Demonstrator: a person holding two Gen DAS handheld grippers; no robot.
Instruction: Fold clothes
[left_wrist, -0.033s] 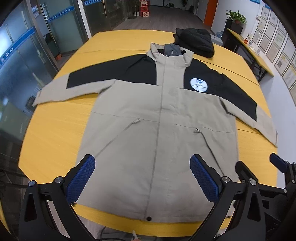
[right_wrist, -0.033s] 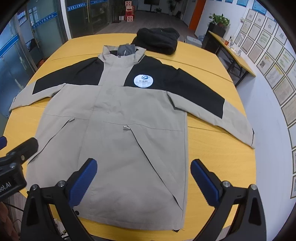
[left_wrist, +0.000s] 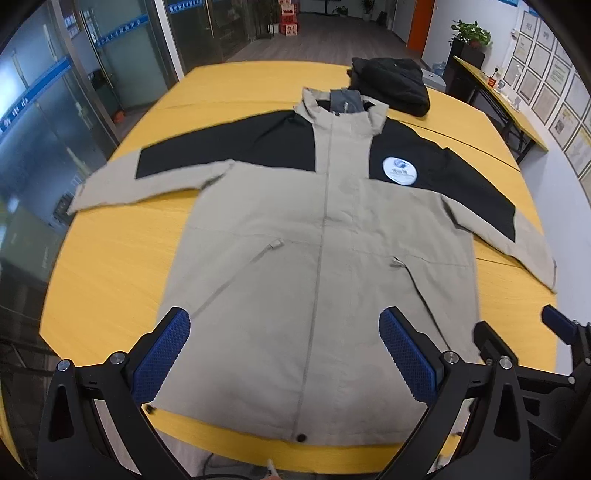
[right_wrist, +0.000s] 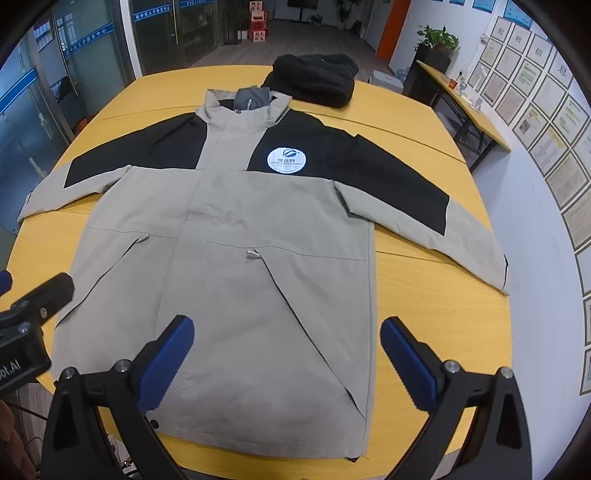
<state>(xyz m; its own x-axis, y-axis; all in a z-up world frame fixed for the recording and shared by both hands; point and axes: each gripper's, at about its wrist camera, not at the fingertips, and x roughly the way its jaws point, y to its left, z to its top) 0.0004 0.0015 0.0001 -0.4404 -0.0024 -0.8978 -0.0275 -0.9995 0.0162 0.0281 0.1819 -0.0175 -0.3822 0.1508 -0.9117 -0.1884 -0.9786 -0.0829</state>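
Note:
A beige and black jacket (left_wrist: 317, 258) lies flat, front up, on the yellow table (left_wrist: 110, 266), both sleeves spread out; it also shows in the right wrist view (right_wrist: 229, 266). A round white logo (right_wrist: 287, 159) sits on its chest. My left gripper (left_wrist: 284, 354) is open and empty, above the jacket's hem near the table's front edge. My right gripper (right_wrist: 288, 360) is open and empty, above the hem further right. The right gripper's fingers (left_wrist: 491, 343) show at the left wrist view's right edge.
A folded black garment (left_wrist: 391, 85) lies at the table's far side behind the collar, also in the right wrist view (right_wrist: 314, 81). A second yellow table (right_wrist: 461, 99) and a plant stand at the right wall. Glass partitions are on the left.

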